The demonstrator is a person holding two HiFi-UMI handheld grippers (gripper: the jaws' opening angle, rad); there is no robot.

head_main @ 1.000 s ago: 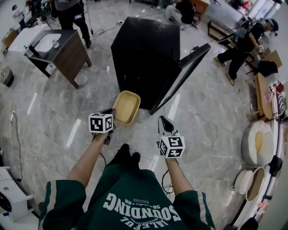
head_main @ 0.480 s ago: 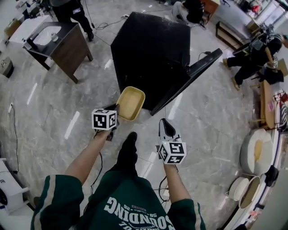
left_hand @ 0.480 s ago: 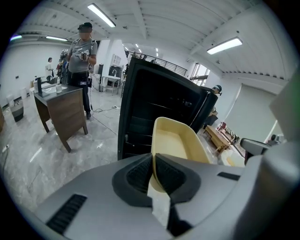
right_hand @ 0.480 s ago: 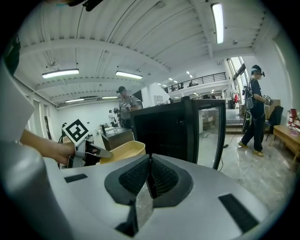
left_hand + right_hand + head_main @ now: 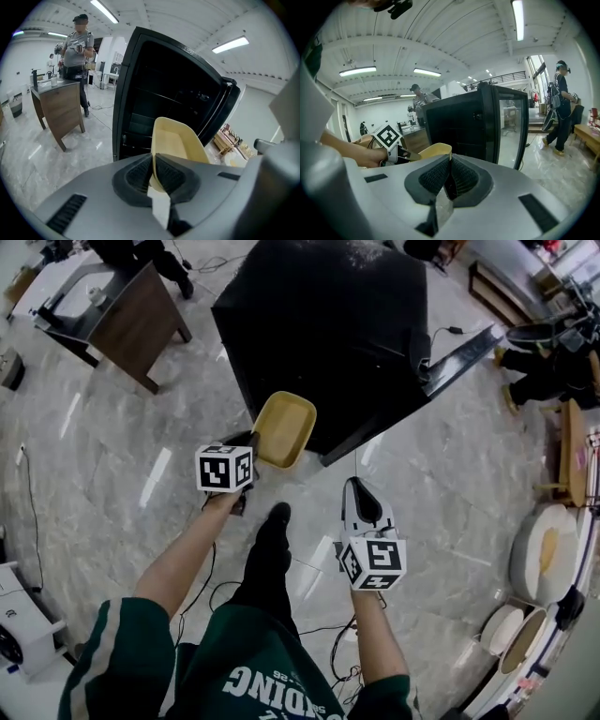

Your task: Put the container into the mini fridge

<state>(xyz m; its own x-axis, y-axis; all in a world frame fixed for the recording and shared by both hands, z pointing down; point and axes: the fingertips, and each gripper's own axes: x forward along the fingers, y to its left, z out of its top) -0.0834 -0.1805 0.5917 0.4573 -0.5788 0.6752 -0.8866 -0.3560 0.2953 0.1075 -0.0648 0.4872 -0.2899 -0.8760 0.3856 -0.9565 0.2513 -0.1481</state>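
Outside mini fridge (image 5: 319,324) mouth, left hand-held gripper (image 5: 254,440) clamps container (image 5: 285,427) rim.

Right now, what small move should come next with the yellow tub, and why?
Probably ease the left gripper forward, carrying the tub into the fridge. Its jaws are shut on the tub's rim, the tub hangs in front of the opening, and the door stands open. The right gripper is shut and empty.

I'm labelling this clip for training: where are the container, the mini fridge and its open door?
container (image 5: 284,430), head view, its inner floor.
mini fridge (image 5: 319,324), head view, its black top.
fridge door (image 5: 464,348), head view, its upper edge.
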